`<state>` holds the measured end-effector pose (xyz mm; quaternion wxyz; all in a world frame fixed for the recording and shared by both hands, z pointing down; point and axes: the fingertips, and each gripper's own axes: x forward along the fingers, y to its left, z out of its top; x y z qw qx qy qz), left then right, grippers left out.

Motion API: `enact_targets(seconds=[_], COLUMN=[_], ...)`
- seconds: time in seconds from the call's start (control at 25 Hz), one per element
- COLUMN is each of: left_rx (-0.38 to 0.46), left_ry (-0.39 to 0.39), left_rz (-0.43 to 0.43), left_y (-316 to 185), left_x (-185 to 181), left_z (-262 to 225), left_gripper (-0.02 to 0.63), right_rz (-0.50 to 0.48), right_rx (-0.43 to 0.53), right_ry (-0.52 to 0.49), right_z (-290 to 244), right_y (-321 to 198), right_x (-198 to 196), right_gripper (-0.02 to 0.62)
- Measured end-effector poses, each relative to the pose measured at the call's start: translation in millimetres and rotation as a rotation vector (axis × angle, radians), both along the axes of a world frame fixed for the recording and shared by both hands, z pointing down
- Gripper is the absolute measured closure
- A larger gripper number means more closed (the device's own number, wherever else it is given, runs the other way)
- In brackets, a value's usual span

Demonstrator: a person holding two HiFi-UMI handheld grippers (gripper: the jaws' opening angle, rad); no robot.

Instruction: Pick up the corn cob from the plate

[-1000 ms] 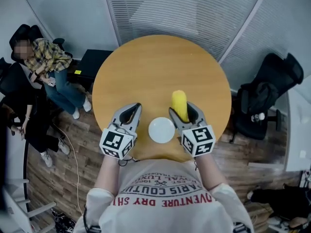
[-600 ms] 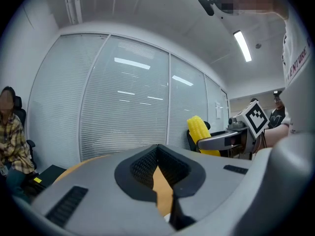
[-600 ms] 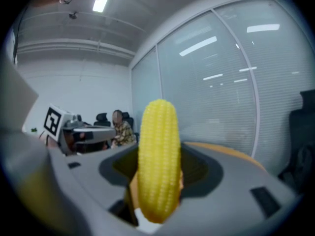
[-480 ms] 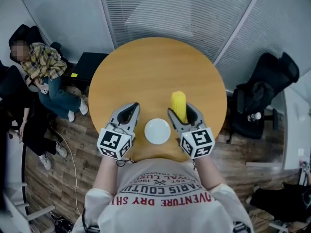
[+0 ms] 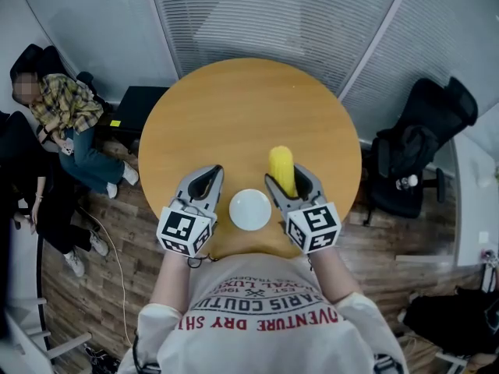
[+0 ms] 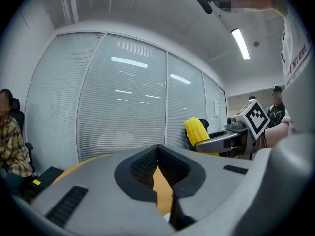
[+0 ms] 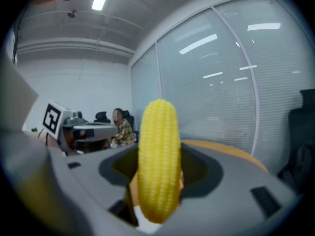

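Gripping the corn cob (image 7: pixel 158 171) by its lower end, right gripper (image 7: pixel 160 163) clamped on it from both sides, yellow tip poking out past the jaws and tilted upward. At lower centre of the head view, just above the person's white shirt (image 5: pixel 265 318), both marker cubes side by side. Slightly farther up, a white plate (image 5: pixel 249 209) between the two grippers, with the cob off it, just to its right and not touching. Left of the plate, left gripper (image 5: pixel 208 174) level with the other and pinched closed. In the left gripper view, pads (image 6: pixel 135 167) drawn together, gripping nothing, only a sliver of wood showing through. Beneath both, a round wooden table (image 5: pixel 242 107). Farther off, a black chair (image 5: pixel 421 142) at the right edge, a seated person (image 5: pixel 66 104) at upper left, and blinds (image 5: pixel 288 14) across the top.
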<state>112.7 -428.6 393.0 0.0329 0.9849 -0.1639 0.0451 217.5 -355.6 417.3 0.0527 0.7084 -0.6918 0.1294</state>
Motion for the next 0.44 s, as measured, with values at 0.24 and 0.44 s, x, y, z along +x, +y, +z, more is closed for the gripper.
enact_targets(seconds=[0.24,0.44], left_rx=[-0.010,-0.010], left_ry=[0.006,0.007], left_rz=[0.008,0.005], left_y=[0.4,-3.3], left_x=[-2.5,-3.9], left_z=[-0.9,-2.2], left_gripper=[0.574,0.574], right_rz=[0.006,0.016], right_rx=[0.004,0.012], right_ry=[-0.001,0.000], right_z=[-1.6,-2.4], right_y=[-0.6,-2.0], right_x=[-1.6,-0.1], right_gripper=[0.334,0.334])
